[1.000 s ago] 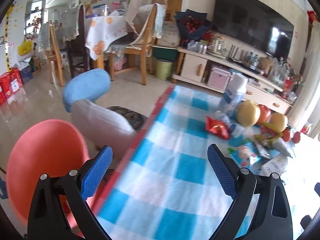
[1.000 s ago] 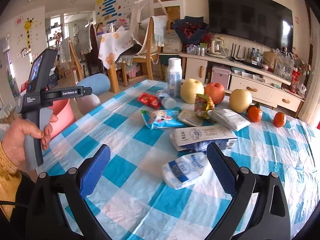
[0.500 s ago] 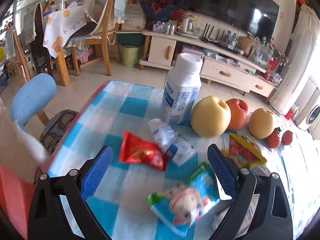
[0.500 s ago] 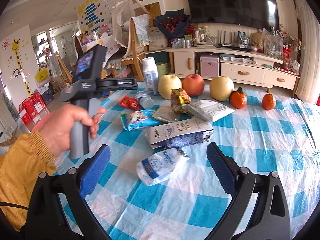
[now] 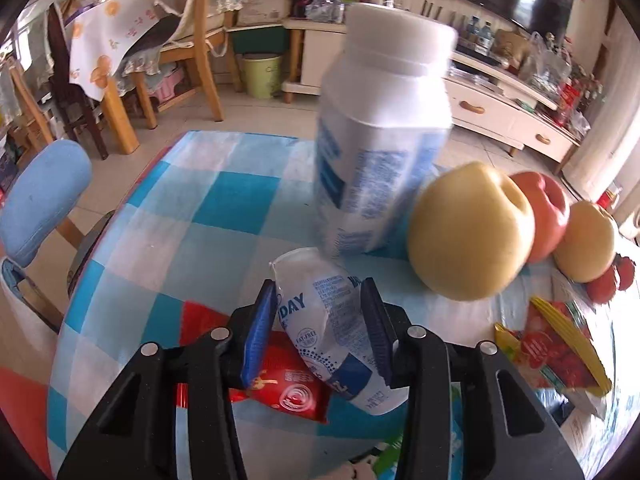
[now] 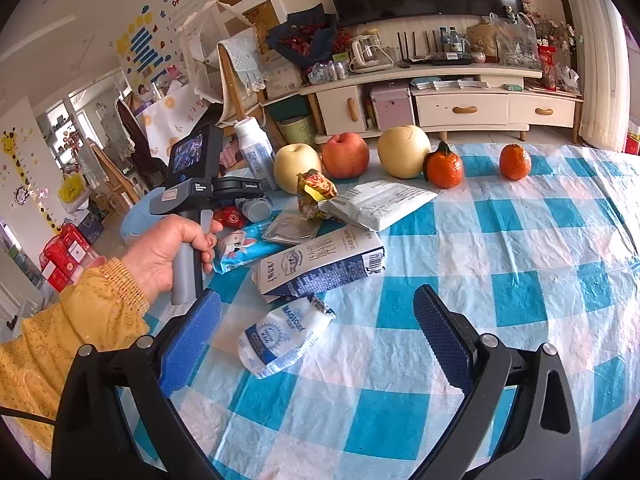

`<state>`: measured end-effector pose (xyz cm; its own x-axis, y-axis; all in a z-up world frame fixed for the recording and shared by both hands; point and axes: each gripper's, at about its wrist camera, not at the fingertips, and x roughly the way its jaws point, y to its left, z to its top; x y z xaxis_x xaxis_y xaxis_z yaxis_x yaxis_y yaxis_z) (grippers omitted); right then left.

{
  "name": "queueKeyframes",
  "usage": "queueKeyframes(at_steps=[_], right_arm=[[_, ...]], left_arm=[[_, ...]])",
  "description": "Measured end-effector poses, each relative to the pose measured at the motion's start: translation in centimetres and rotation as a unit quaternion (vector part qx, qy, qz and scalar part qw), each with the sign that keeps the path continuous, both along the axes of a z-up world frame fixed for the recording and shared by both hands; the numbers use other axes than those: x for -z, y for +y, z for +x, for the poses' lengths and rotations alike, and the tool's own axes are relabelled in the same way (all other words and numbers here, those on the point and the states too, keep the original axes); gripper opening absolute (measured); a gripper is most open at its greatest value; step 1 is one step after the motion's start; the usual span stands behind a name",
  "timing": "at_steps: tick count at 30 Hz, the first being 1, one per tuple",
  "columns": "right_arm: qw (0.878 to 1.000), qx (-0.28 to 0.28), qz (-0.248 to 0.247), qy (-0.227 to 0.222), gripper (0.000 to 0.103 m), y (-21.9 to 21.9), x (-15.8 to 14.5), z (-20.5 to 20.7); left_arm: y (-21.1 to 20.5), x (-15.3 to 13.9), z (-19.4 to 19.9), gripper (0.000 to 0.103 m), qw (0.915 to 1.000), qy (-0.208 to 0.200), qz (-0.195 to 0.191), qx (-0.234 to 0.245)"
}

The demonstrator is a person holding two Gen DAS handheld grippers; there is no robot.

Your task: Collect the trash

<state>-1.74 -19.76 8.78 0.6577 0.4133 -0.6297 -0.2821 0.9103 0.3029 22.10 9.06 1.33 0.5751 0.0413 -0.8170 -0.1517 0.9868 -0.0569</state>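
Observation:
My left gripper (image 5: 318,328) is shut on a small white and blue yogurt bottle (image 5: 324,320) that lies on the checked tablecloth (image 5: 192,216). A red snack wrapper (image 5: 288,384) lies under it. A tall white bottle (image 5: 380,128) stands just behind. My right gripper (image 6: 316,340) is open and empty above a crumpled white and blue yogurt pouch (image 6: 280,336). Beyond it lie a milk carton (image 6: 320,264), a white packet (image 6: 376,204), a cartoon wrapper (image 6: 240,248) and a crumpled yellow wrapper (image 6: 314,192).
Pears (image 6: 404,152), an apple (image 6: 346,156) and two tangerines (image 6: 444,168) stand in a row at the table's far side. A blue stool (image 5: 40,200) and wooden chairs (image 5: 192,52) are past the table's left edge. A TV cabinet (image 6: 460,104) lines the wall.
My left gripper moved forward over the table and closed on the small yogurt bottle. My right gripper tilted slightly down toward the pouch and stayed open.

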Motion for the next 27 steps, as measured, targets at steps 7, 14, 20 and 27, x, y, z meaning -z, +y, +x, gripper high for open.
queueKeyframes(at_steps=[7, 14, 20, 27], right_arm=[[1.0, 0.021, -0.01, -0.003, 0.097, -1.3, -0.2, 0.3], [0.999, 0.039, -0.023, -0.004, 0.097, -2.7, -0.2, 0.8], [0.999, 0.046, -0.028, 0.009, 0.097, -3.5, 0.4, 1.3], [0.997, 0.052, 0.004, 0.049, 0.097, -4.6, 2.1, 3.4]], left_arm=[[-2.7, 0.1, -4.1, 0.044, 0.9982, -0.003, -0.018, 0.057], [-7.5, 0.1, -11.9, 0.044, 0.9894, 0.002, -0.028, 0.143], [-9.1, -2.2, -14.0, 0.055, 0.9862, -0.021, -0.025, 0.162], [-9.8, -4.4, -9.4, 0.09, 0.9866, -0.015, -0.059, 0.151]])
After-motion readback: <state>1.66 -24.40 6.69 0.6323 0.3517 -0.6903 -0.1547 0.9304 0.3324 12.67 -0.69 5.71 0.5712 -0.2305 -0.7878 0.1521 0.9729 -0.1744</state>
